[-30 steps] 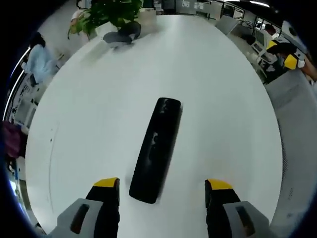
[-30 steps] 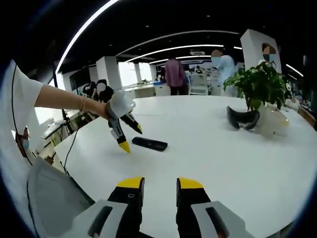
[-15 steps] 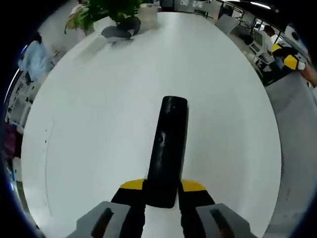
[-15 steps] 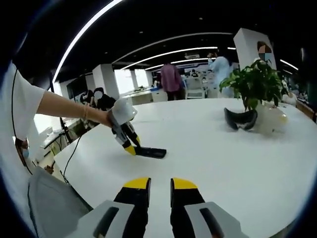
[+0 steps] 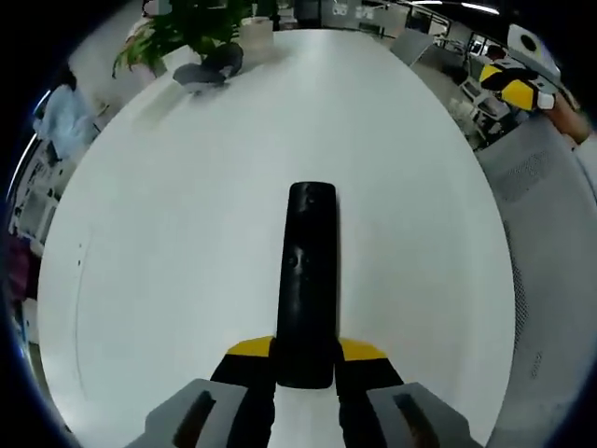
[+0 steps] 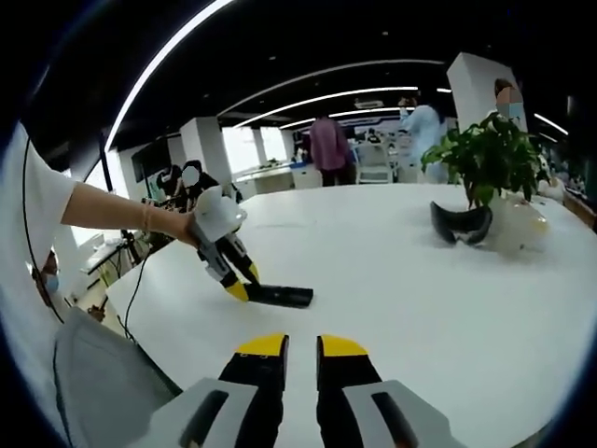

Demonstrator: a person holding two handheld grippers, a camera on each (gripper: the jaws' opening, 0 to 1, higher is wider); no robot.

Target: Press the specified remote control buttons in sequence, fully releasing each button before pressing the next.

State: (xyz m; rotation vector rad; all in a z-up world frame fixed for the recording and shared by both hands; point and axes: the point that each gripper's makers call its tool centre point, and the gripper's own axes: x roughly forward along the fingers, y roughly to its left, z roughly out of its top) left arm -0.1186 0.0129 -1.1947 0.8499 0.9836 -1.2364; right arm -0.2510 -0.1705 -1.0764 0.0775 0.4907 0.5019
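The left tongs (image 5: 305, 353) pinch the near end of the remote control (image 5: 306, 280), with one yellow tip on each side of it, so the step in hand looks like holding the remote steady for pressing. To do this well, the left tongs should keep the remote flat and quiet on the worktop (image 5: 187, 233), and not squeeze so hard that it tips up. The right tongs (image 6: 299, 346) hang low over the near edge of the worktop, well apart from the remote, with the two tips almost together and nothing between them. They need to come over slowly, push one button straight down, and lift all the way off before the next push. The remote is long, thin and black, with a rounded far end. It lies flat near the middle of the white worktop, pointing away from the left tongs. A small bump shows partway along its top, maybe a button, but the buttons are too dark to tell apart.
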